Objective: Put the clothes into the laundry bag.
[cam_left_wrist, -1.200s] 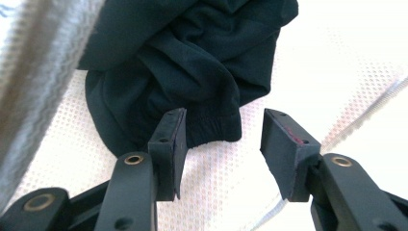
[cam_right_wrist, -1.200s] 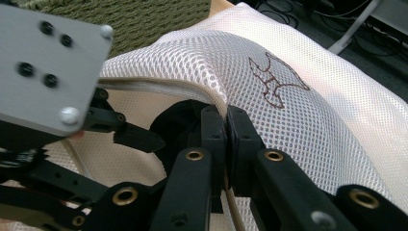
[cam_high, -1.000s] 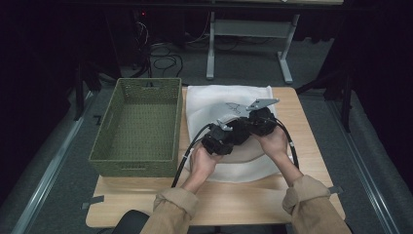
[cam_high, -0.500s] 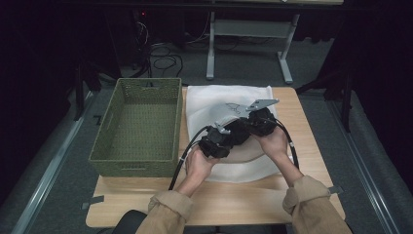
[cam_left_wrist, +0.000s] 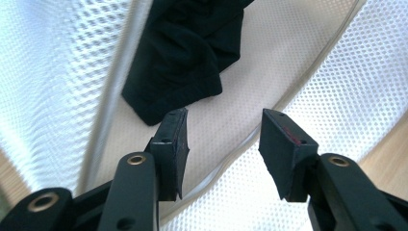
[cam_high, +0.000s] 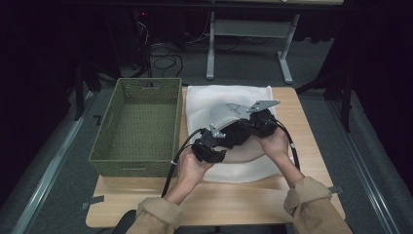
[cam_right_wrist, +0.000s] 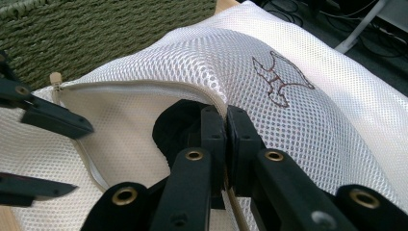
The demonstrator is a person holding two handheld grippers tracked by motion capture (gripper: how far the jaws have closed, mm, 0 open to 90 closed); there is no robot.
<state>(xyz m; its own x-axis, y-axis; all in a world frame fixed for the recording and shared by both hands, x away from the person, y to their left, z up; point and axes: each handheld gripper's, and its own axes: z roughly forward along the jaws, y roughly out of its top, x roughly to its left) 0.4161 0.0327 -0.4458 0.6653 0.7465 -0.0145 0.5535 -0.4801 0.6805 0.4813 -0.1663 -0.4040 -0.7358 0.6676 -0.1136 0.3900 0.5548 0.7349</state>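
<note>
**Mesh bag held open, dark garment already inside**

Nearest the camera in the high view, the person's two sleeved forearms rise from the bottom edge to the middle of the frame, where both tools meet over the white mesh laundry bag (cam_high: 229, 105). The right gripper (cam_right_wrist: 226, 126) is clamped tight on the upper lip of the bag's zipped opening — its jaws meet with the mesh edge pinched between them, lifting the mouth into a tent. The left gripper (cam_left_wrist: 223, 142) stands with its jaws parted and nothing between them, hovering just before the opening; the lower zipper edge curves beneath it. Past those jaws, in the upper middle of the left gripper view, a black garment (cam_left_wrist: 185, 57) lies crumpled on the bag's inner lining. Farther off, at centre left of the high view, the green woven basket (cam_high: 139, 126) sits just beside the bag on the wooden table (cam_high: 243, 204).

The loading step looks finished, so closing would follow: the left gripper would need to find the zipper pull — not clearly seen here — while the right keeps the lip taut.
</note>
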